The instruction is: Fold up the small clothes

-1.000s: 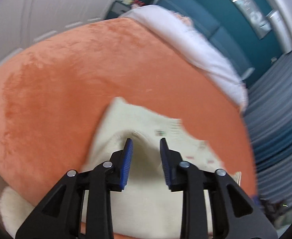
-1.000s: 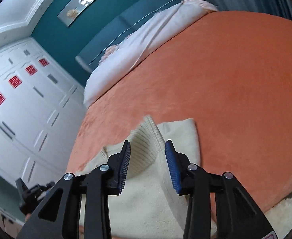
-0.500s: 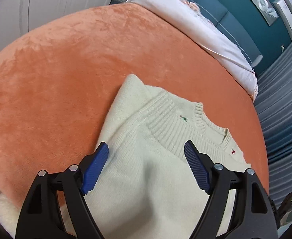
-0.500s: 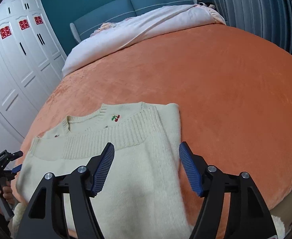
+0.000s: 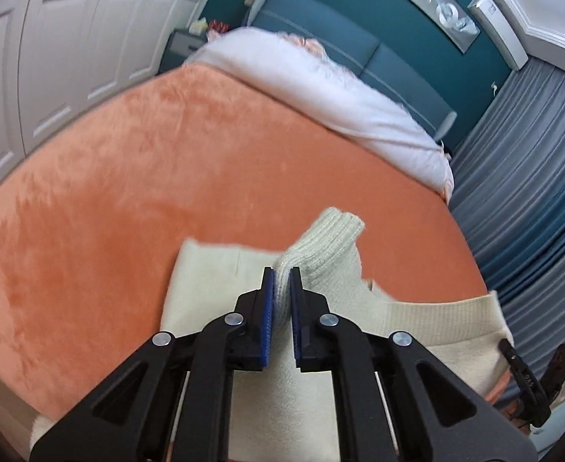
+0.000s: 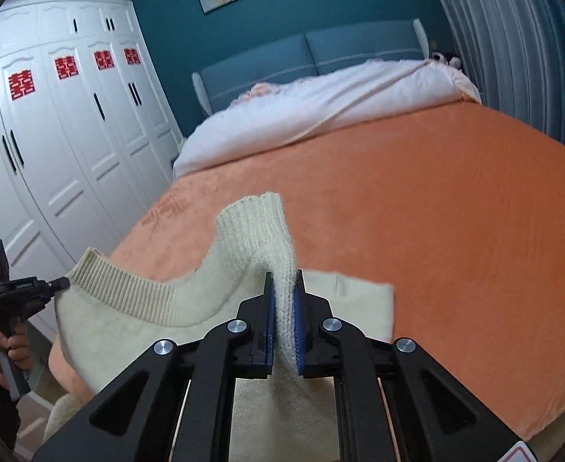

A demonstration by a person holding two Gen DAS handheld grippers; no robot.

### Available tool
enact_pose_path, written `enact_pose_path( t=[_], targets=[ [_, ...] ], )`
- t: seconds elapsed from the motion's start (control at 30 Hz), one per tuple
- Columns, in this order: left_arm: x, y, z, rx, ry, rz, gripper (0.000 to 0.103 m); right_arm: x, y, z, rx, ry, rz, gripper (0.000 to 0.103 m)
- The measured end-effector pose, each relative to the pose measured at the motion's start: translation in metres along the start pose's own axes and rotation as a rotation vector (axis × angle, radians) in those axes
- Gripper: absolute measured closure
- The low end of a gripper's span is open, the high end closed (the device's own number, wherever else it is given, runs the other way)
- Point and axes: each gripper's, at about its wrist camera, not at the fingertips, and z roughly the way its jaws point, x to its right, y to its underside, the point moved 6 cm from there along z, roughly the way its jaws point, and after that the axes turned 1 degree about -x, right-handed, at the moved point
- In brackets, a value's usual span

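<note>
A small cream knit sweater lies on the orange bedspread at the near edge of the bed. My left gripper is shut on a pinched fold of its ribbed knit, which stands up past the blue pads. My right gripper is shut on another ribbed fold of the same sweater, lifted above the bedspread. A ribbed hem edge stretches between the two grips. The left gripper also shows at the far left of the right wrist view.
A white duvet lies bunched at the head of the bed against a blue headboard. White wardrobe doors stand on one side, grey curtains on the other. A fluffy cream rug lies below the bed edge.
Half a second ago both grippers were wide open above the flat sweater. Now both have shut on ribbed folds and lifted them off the bedspread.
</note>
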Motion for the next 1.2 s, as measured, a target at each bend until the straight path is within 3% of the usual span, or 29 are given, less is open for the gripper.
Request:
enact_pose_path(
  t=[0.1, 0.17, 0.27, 0.3, 0.4, 0.5, 0.53, 0.57, 0.6, 0.63, 0.73, 0.87, 0.97, 1.03, 1.1, 1.13, 1.17, 1.2],
  targets=[
    [-0.013, -0.014, 0.031, -0.005, -0.077, 0.0, 0.096, 0.028, -0.009, 0.029, -0.013, 0.089, 0.031, 0.096],
    [-0.03, -0.005, 0.07, -0.085, -0.13, 0.004, 0.096, 0.066, 0.016, 0.076, -0.135, 0.159, 0.097, 0.095],
    [-0.057, 0.034, 0.126, -0.233, -0.242, -0.001, 0.095, 0.098, 0.08, 0.131, -0.368, 0.23, 0.154, 0.095],
    [-0.063, 0.044, 0.133, -0.255, -0.264, 0.002, 0.095, 0.096, 0.086, 0.13, -0.358, 0.242, 0.131, 0.095],
    [-0.06, 0.051, 0.113, -0.209, -0.247, -0.012, 0.091, 0.082, 0.074, 0.098, -0.279, 0.275, 0.115, 0.087],
    [-0.056, 0.056, 0.071, -0.171, -0.208, -0.019, 0.09, 0.066, 0.07, 0.055, -0.224, 0.222, 0.107, 0.084],
    [-0.056, 0.061, 0.057, -0.168, -0.187, -0.037, 0.087, 0.06, 0.074, 0.041, -0.221, 0.215, 0.094, 0.076],
    [-0.06, 0.068, 0.044, -0.172, -0.172, -0.07, 0.081, 0.053, 0.084, 0.027, -0.231, 0.203, 0.092, 0.07],
    [-0.064, 0.079, 0.028, -0.177, -0.161, -0.12, 0.067, 0.048, 0.097, 0.015, -0.256, 0.183, 0.112, 0.056],
    [-0.069, 0.093, 0.011, -0.178, -0.148, -0.172, 0.053, 0.047, 0.111, 0.004, -0.278, 0.162, 0.142, 0.051],
    [-0.078, 0.135, -0.02, -0.184, -0.116, -0.303, 0.033, 0.037, 0.155, -0.024, -0.343, 0.115, 0.235, 0.048],
    [-0.079, 0.166, -0.013, -0.201, -0.106, -0.374, 0.028, 0.04, 0.183, -0.025, -0.384, 0.11, 0.314, 0.044],
    [-0.079, 0.162, 0.01, -0.187, -0.106, -0.415, 0.026, 0.055, 0.177, -0.009, -0.356, 0.066, 0.427, 0.042],
    [-0.08, 0.153, 0.024, -0.155, -0.064, -0.455, 0.025, 0.064, 0.17, 0.008, -0.338, 0.038, 0.511, 0.038],
    [-0.089, 0.147, 0.036, -0.153, -0.092, -0.512, 0.028, 0.069, 0.167, 0.025, -0.351, 0.041, 0.579, 0.038],
    [-0.093, 0.145, 0.039, -0.153, -0.082, -0.544, 0.049, 0.071, 0.166, 0.032, -0.359, 0.04, 0.609, 0.041],
    [-0.094, 0.142, 0.041, -0.161, -0.068, -0.569, 0.063, 0.073, 0.163, 0.034, -0.347, 0.04, 0.625, 0.049],
    [-0.094, 0.14, 0.041, -0.172, -0.049, -0.573, 0.084, 0.073, 0.157, 0.033, -0.335, 0.052, 0.613, 0.086]
  ],
)
